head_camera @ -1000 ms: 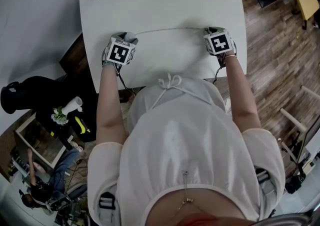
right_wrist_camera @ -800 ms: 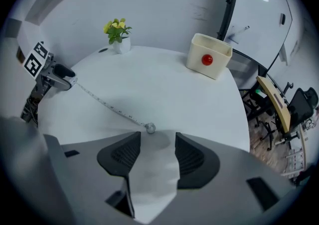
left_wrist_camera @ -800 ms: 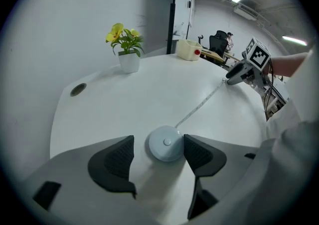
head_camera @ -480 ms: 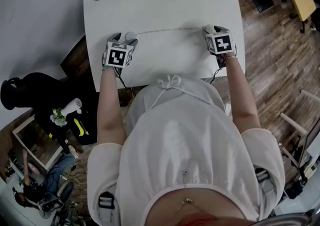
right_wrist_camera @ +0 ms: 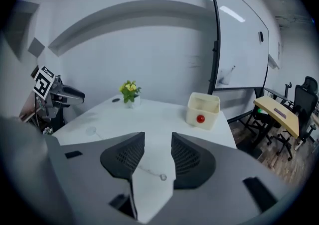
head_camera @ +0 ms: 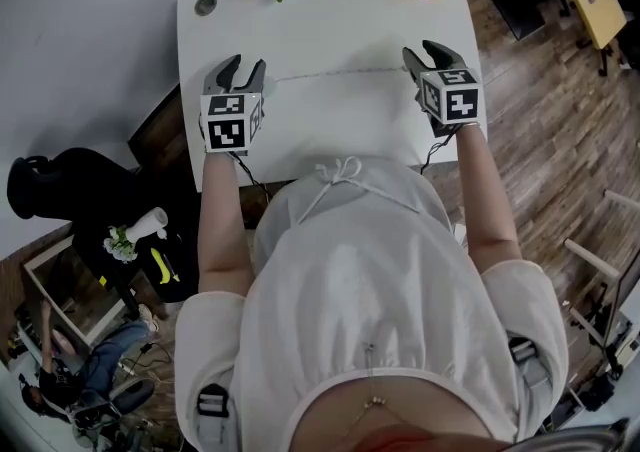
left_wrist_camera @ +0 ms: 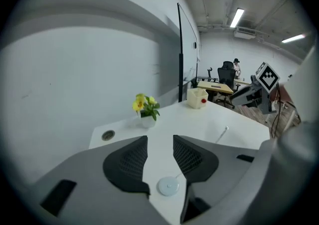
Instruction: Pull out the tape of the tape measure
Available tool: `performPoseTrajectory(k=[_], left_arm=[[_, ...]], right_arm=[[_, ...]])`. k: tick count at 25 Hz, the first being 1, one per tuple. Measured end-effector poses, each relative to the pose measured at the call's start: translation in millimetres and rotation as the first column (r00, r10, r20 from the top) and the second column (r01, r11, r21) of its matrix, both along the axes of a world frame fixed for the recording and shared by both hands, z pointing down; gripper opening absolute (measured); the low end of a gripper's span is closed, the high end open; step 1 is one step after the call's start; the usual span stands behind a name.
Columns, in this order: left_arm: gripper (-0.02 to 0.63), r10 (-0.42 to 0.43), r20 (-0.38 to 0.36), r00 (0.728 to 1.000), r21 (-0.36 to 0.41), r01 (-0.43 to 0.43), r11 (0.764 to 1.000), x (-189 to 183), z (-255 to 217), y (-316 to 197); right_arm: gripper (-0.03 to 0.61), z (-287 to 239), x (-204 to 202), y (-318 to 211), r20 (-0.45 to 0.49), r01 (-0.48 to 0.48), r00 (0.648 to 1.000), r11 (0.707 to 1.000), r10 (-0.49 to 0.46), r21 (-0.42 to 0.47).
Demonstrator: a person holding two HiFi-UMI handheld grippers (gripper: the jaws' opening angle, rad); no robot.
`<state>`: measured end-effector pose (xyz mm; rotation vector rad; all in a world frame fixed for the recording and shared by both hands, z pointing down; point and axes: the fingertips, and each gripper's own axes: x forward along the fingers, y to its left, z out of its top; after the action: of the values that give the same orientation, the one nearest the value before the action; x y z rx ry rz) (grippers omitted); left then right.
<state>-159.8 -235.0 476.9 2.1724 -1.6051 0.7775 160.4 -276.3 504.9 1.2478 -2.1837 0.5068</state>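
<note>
Although both hung above the white table [head_camera: 330,10], the left gripper [head_camera: 246,64] and right gripper [head_camera: 420,50] grasped nothing, their jaws apart after just closing partway. The tape measure [left_wrist_camera: 168,186] lay on the table below the left jaws, its tape [head_camera: 340,71] stretched toward the right.

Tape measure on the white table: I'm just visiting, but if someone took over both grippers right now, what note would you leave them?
Left gripper: open, empty, above the table; its jaws have just been closing partway.
Right gripper: likewise open and empty, jaws just closing partway.
Tape measure case lies on the table below the left gripper; the tape runs across to its end ring below the right gripper.
Done: tape looks pulled out; neither end is held.
Left: apparently nothing.
</note>
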Motion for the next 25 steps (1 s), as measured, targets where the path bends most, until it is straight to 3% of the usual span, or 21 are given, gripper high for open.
performPoseTrajectory(k=[5,9,17,25], left_arm=[[0.079,-0.028,-0.012,1.000,0.201,0.030,0.979,6,-70,-8],[0.036,-0.006,-0.033,0.999,0.287,0.015,0.958,15,-108,-5],[0.020,0.105,-0.040,0.994,0.347,-0.085,0.934,40,-135,8],[0.020,0.135,-0.064,0.989,0.338,-0.105,0.935,48,-132,17]], right_arm=[[0.065,-62,-10,-8,0.093,-0.017,0.996,0.982,0.000,0.186],[0.011,-98,-14,-5,0.121,-0.022,0.992,0.955,-0.015,0.295],[0.005,-139,-23,13,0.146,0.021,0.985,0.903,-0.092,0.428],[0.002,-139,-26,23,0.117,0.064,0.985,0.893,-0.129,0.446]])
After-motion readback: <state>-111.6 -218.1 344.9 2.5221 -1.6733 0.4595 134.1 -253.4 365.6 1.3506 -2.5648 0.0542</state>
